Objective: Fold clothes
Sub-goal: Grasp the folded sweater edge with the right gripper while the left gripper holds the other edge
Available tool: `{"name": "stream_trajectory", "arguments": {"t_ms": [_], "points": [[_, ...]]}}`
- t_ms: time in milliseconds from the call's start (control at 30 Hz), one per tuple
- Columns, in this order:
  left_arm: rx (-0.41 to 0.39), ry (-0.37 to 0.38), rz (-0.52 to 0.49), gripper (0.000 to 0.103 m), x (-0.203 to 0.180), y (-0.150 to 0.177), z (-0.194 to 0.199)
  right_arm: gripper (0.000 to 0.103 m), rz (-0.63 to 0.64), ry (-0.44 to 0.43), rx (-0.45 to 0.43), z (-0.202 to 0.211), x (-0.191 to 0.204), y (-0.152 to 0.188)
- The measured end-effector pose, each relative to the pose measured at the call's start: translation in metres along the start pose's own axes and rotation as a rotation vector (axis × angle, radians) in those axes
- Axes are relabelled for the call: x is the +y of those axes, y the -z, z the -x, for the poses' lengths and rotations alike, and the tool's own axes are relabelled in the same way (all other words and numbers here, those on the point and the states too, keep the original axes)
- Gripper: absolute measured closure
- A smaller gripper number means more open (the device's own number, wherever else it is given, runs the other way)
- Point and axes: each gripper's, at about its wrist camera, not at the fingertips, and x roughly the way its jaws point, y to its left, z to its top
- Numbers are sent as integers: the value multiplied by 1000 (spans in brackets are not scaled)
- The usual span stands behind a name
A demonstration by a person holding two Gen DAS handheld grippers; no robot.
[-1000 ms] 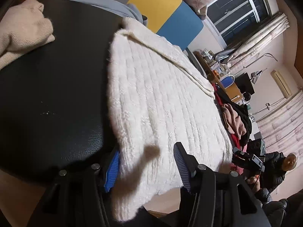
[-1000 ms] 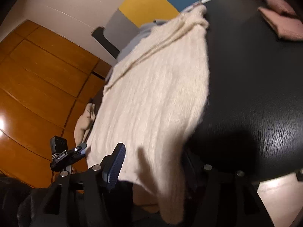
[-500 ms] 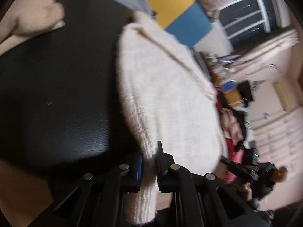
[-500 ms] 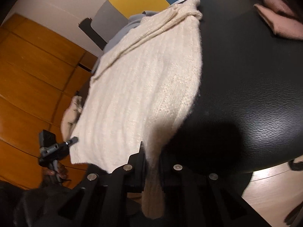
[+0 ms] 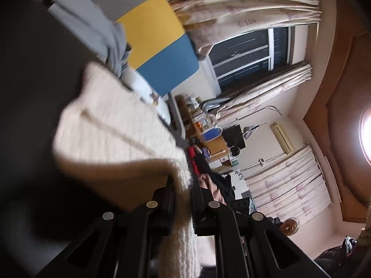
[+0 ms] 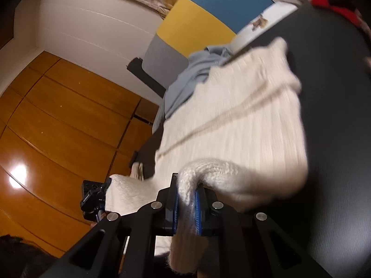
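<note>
Pale walls and long cream curtains [image 5: 250,14] fill the right half of the left wrist view, framing a dark window [image 5: 250,55] at upper centre; a bright ceiling lamp [image 5: 366,136] glares at the right edge. Orange wooden wardrobe panels [image 6: 53,120] take up the left half of the right wrist view, under a white wall. Both views show a black table [image 6: 336,115]: in the right wrist view it fills the right side, in the left wrist view the dark left side. Behind it stands a panel of grey, yellow and blue blocks [image 5: 160,46].

On the table lies the cream knitted sweater [image 6: 243,120], blurred, spreading from centre frame down to the grippers. A light blue garment [image 6: 192,76] is bunched at its far edge, touching it. Red cloth [image 6: 334,4] shows at the upper right corner in the right wrist view. A cluttered desk [image 5: 208,139] sits mid-frame in the left wrist view, dark and pink clothes heaped below it.

Low in frame, the left gripper [image 5: 183,192] has its jaws pressed together on the sweater's near edge, a flap hanging beneath. The right gripper [image 6: 187,199], blue pads [image 6: 198,210] visible, likewise pinches a raised fold of the sweater.
</note>
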Motion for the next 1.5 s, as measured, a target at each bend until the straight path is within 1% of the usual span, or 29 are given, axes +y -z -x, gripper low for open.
{"name": "stream_trajectory", "arguments": {"t_ms": [167,300,400,433,500,533,567,633,700,767,933,1000,1100,1167,1233,1333,1433,1500], "points": [[-54,-15,-1,93,8,-57,-34,91,19,32,-25,-22,-7,-63],[-100,-48,33,93,35,-108,-69,91,3,61,-39,-43,-22,-112],[-93,-115,105,93,72,-134,-101,91,-37,106,-38,-59,-44,-142],[-83,-147,137,93,87,-139,-113,91,-59,122,-31,-68,-52,-151],[-49,-213,198,93,118,-139,-133,91,-102,175,2,-86,-77,-159],[-33,-246,229,94,133,-139,-143,91,-121,178,12,-91,-85,-158],[-26,-259,250,95,144,-136,-148,92,-139,177,21,-96,-93,-157],[-37,-234,266,95,152,-126,-147,94,-137,158,7,-90,-95,-147],[-34,-240,246,95,148,-113,-142,93,-132,139,-9,-85,-96,-137],[-24,-245,238,95,144,-98,-133,93,-138,121,-12,-74,-92,-119],[-29,-239,277,95,134,-42,-87,93,-162,82,-18,-46,-83,-69],[-25,-252,285,95,127,-28,-75,93,-168,80,-12,-38,-76,-55],[-7,-268,265,94,113,-13,-55,85,-162,86,-10,-26,-63,-43],[-5,-269,254,93,107,-9,-46,75,-150,79,0,-24,-57,-42],[-12,-249,258,93,103,-7,-40,50,-146,57,9,-24,-49,-41],[-19,-212,270,90,100,-7,-37,36,-146,25,29,-25,-40,-39],[15,-182,296,89,101,-9,-43,29,-143,22,56,-32,-36,-40],[9,-143,315,88,100,-14,-45,27,-155,14,65,-40,-33,-46]]}}
